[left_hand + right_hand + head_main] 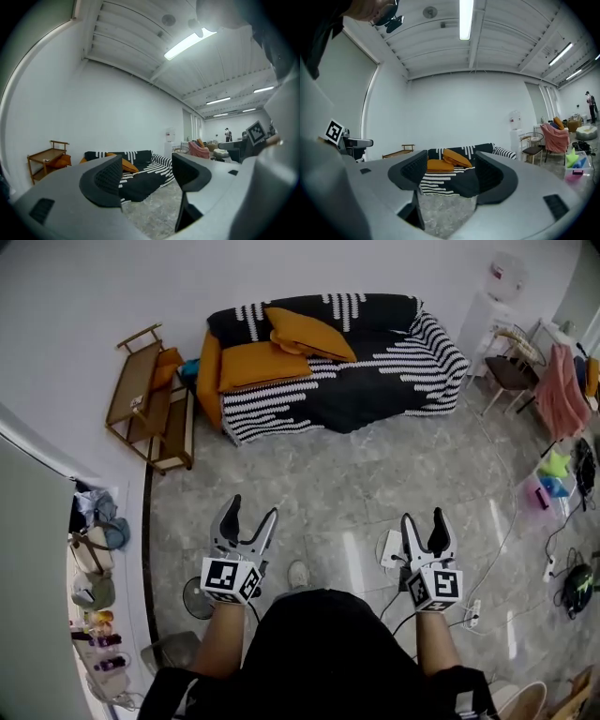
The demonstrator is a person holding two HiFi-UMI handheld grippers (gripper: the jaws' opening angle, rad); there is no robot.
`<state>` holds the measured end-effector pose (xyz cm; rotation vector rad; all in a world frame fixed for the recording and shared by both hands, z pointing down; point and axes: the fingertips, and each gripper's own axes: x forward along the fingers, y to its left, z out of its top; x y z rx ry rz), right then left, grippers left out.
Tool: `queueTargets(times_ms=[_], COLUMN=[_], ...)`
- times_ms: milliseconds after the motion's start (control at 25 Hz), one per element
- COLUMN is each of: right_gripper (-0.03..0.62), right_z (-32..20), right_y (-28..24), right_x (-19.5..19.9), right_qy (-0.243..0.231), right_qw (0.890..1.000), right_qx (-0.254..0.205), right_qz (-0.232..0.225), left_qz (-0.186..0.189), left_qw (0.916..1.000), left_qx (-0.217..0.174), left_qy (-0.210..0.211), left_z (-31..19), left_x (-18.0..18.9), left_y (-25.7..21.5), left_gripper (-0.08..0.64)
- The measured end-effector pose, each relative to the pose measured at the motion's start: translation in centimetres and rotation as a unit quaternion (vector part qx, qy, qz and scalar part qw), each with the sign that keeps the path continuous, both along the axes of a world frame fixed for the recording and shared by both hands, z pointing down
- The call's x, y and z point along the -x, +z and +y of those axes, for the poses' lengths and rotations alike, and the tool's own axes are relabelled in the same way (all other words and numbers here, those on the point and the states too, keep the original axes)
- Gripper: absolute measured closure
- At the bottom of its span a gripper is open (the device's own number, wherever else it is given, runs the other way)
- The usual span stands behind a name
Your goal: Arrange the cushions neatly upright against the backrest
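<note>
Head view: we look down on a grey marbled floor [375, 493] that runs up to a sofa [394, 381] under a black cover with white stripes, set against a white wall [112, 287]. Two orange cushions are on its left half. The flat cushion [264, 365] lies on the seat by the orange armrest [208, 371], and the tilted cushion [311, 332] lies slanted behind it, its upper edge toward the backrest [375, 306]. Neither stands upright. Left of the sofa is a wooden trolley [150, 399]; right of it are a water dispenser [497, 292] and a chair [511, 371], with a pink cloth [561, 390] draped nearby. Cables and a power strip [473, 613] lie on the floor at the right. Well short of the sofa we hold the left gripper [251, 509] and the right gripper [424, 517] side by side, both pointing at it, jaws spread. Left gripper view: the two jaws stand apart with nothing between them. Through the gap we see the floor and the sofa far off, then the white wall and a ribbed ceiling with strip lights [187, 43]. The room opens long to the right, where a person [228, 135] stands far away. Right gripper view: its jaws are likewise apart and empty. Both cushions show in the gap, far off on the sofa, with the pink cloth at the right.
</note>
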<state>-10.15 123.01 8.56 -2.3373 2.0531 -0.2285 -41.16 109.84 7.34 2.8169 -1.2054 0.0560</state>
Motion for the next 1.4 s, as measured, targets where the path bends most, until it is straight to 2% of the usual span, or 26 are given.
queueTargets(times_ms=[160, 320, 480, 600, 760, 920, 1160, 1280, 1400], right_gripper=[0.276, 0.276, 0.281, 0.281, 0.281, 0.281, 0.284, 0.283, 0.285], right_z=[-5.3, -8.1, -11.1, -13.0, -16.8, -21.6, -31.5, -35.6, -38.8], right_y=[-1.2, -1.6, -0.4, 0.9, 1.6, 2.1, 3.5, 2.9, 2.5], right_x=[0.3, 0.5, 0.4, 0.8, -0.1, -2.1, -6.1, -8.4, -11.0], right_qy=[0.016, 0.039, 0.055, 0.051, 0.042, 0.024, -0.016, -0.04, -0.049], right_qw=[1.0, 0.997, 0.998, 0.997, 0.998, 0.998, 0.997, 0.996, 0.996], right_qx=[-0.003, -0.014, 0.011, 0.035, 0.037, 0.031, 0.022, 0.013, 0.007], right_qz=[-0.025, -0.058, -0.04, -0.035, -0.038, -0.044, -0.078, -0.077, -0.071], left_qz=[-0.003, -0.005, -0.009, 0.003, 0.004, 0.004, -0.006, -0.01, 0.005], left_qw=[1.0, 0.9998, 0.9998, 0.9995, 0.9994, 0.9991, 0.9985, 0.9983, 0.9976], left_qx=[0.003, 0.017, 0.011, 0.03, 0.033, 0.036, 0.042, 0.035, 0.039], left_qy=[-0.004, 0.008, 0.017, 0.007, -0.009, -0.02, -0.034, -0.045, -0.057], left_z=[-5.4, -9.8, -13.0, -15.1, -18.5, -21.2, -26.9, -29.6, -32.7], left_x=[1.9, 3.3, 3.7, 4.4, 4.4, 2.1, -2.9, -6.1, -9.1], left_y=[0.2, 0.8, 0.9, 1.8, 1.9, 1.9, 1.3, 0.4, 0.0], left_gripper=[0.224, 0.224, 0.224, 0.224, 0.224, 0.224, 0.224, 0.224, 0.224])
